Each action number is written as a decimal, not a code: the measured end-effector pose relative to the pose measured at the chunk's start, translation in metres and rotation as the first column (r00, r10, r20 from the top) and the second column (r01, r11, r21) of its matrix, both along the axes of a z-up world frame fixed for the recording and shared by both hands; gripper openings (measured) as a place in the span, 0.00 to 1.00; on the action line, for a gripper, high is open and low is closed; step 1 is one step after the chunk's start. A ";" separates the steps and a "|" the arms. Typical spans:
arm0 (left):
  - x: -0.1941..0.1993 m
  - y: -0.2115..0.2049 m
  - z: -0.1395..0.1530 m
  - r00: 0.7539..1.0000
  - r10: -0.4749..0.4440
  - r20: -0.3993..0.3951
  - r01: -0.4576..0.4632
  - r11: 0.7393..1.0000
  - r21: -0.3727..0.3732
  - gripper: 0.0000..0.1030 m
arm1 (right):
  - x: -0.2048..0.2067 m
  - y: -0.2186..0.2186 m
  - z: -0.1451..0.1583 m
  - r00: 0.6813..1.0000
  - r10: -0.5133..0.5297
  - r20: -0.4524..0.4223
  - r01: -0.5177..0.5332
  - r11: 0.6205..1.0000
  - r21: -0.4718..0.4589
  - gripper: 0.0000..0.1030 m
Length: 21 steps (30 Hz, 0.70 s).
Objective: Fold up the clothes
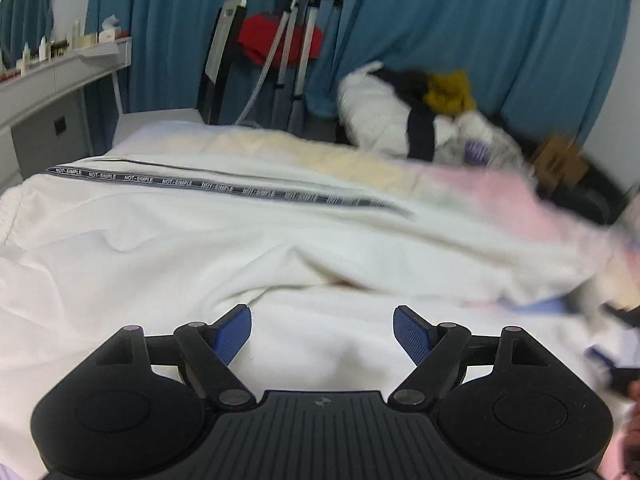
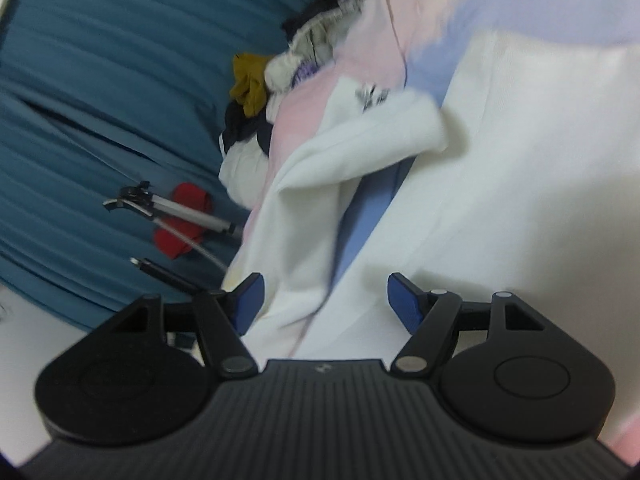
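- Your left gripper (image 1: 322,330) has its jaws spread wide with nothing between the blue pads (image 1: 232,334); they hang just above the near part of the white garment (image 1: 180,240) and do not press on it.
- Your right gripper (image 2: 324,306) is likewise wide open. White cloth lies in the gap between its pads (image 2: 250,300), but the pads stand clear on either side and do not pinch it.
- The white garment is spread across the bed straight ahead of your left gripper. In the left wrist view its long axis runs from the left edge across to the right, with the gathered elastic end (image 1: 10,216) at the far left.
- A dark printed stripe (image 1: 224,190) reading NOT-SIMPLE runs along that long axis on the far side of the garment.
- Near the middle the cloth is rucked into a raised fold (image 1: 304,268), not lying flat.
- In the right wrist view a loose white flap (image 2: 384,132) folds over, with a blue lining (image 2: 360,232) showing beneath it.
- Under the garment lies a pastel bedspread (image 1: 480,184) in cream and pink.
- Beyond the bed's right end sits a heap of clothes (image 1: 424,108): white, black and mustard pieces.
- Further back stand a metal stand (image 1: 296,52) with a red cloth (image 1: 256,40) behind it and a grey shelf with bottles (image 1: 60,64) on the left.
- Blue curtains (image 1: 500,32) close off the back.
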<state>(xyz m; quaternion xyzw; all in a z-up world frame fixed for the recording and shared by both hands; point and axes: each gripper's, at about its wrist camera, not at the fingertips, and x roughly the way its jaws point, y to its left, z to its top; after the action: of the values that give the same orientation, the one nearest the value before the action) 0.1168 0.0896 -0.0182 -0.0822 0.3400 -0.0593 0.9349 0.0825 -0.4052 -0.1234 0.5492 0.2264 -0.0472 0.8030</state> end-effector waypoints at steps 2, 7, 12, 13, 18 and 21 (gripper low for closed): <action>0.003 0.004 0.003 1.000 -0.007 0.020 0.007 1.000 -0.004 0.79 | 0.019 -0.006 0.006 1.000 0.013 0.007 -0.014 0.999 0.035 0.70; 0.024 0.017 -0.020 1.000 0.002 -0.020 -0.003 0.999 -0.052 0.79 | 0.075 -0.024 0.010 0.988 -0.062 -0.141 0.063 0.998 0.002 0.72; 0.047 0.039 -0.048 0.995 0.046 -0.091 -0.057 0.991 -0.122 0.79 | 0.109 -0.037 0.011 0.940 -0.240 -0.241 0.229 0.971 -0.073 0.63; 0.052 0.043 -0.051 0.994 0.046 -0.096 -0.059 0.988 -0.145 0.79 | 0.115 -0.038 0.015 0.925 -0.280 -0.257 0.260 0.960 -0.108 0.43; 0.065 0.048 -0.070 0.994 0.036 -0.105 -0.053 0.985 -0.164 0.78 | 0.150 -0.023 0.070 0.913 -0.335 -0.232 0.250 0.910 -0.331 0.06; 0.065 0.052 -0.073 0.993 0.030 -0.114 -0.050 0.982 -0.182 0.78 | 0.158 -0.012 0.126 0.964 -0.261 -0.049 0.220 0.887 -0.406 0.06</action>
<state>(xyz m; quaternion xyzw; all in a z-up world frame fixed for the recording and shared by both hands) 0.1818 0.1416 -0.0914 -0.1783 0.3826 -0.0671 0.9041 0.2405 -0.4175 0.0021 0.3956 0.1829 -0.2194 0.8729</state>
